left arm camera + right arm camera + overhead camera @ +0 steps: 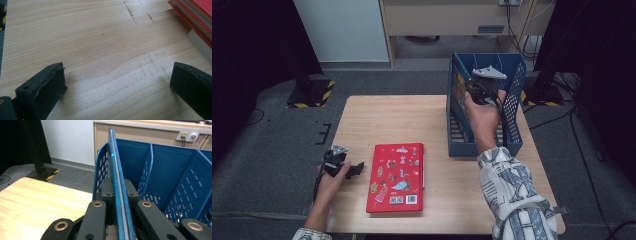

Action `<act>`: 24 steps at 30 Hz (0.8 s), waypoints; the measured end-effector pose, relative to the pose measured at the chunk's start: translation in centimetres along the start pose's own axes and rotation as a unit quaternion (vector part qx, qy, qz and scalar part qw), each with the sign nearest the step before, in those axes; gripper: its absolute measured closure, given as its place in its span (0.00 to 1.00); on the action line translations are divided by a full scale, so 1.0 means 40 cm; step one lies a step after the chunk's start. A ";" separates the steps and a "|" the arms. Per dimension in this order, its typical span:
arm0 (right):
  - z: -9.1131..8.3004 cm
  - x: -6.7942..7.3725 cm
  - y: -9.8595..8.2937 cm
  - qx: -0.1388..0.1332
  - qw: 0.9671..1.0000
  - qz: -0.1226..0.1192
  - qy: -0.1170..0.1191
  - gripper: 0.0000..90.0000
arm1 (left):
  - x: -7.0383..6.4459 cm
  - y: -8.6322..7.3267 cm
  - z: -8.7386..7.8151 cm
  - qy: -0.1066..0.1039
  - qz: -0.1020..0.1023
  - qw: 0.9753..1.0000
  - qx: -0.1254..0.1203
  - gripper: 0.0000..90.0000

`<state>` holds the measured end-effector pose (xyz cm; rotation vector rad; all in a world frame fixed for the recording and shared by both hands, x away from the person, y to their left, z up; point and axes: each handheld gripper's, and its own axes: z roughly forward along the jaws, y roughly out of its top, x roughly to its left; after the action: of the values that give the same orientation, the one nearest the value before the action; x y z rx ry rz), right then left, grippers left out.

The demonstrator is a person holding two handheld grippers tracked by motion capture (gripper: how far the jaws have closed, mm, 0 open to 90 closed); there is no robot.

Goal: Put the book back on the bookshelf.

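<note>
The right claw is clamped on a thin blue book, held on edge with its spine up, over the blue slotted file rack that stands near the far right corner of the table. In the right gripper view the book rises between the jaws and sits against the rack's left wall, with the rack's other slots open to its right. The left claw rests near the table's left edge, jaws spread wide over bare wood. Just beside it, by the near edge, a red hardcover book lies flat, its cover dotted with small cartoon figures and a barcode. The far left half of the table is open wood between the red book and the rack.
</note>
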<state>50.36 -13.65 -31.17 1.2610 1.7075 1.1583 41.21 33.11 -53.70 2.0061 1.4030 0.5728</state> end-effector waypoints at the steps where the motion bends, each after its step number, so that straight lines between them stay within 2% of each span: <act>1: 0.000 0.001 0.001 -0.002 1.000 0.003 -0.003 0.92 | 0.000 0.000 0.000 0.000 0.000 1.000 0.000 0.00; 9: 0.012 0.004 0.007 -0.010 1.000 0.008 -0.017 0.92 | 0.000 0.000 0.000 0.000 0.000 1.000 0.000 0.00; 17: 0.032 0.008 0.018 -0.006 0.999 0.008 -0.035 0.92 | -0.001 0.001 0.001 -0.001 0.001 1.000 0.000 0.00; 24: 0.046 0.010 0.017 0.001 0.999 0.014 -0.042 0.92 | -0.001 0.000 0.001 -0.001 0.001 1.000 0.000 0.00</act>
<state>52.15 -12.75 -31.21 1.3199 1.6359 1.1043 41.23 33.07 -53.70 2.0076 1.3992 0.5711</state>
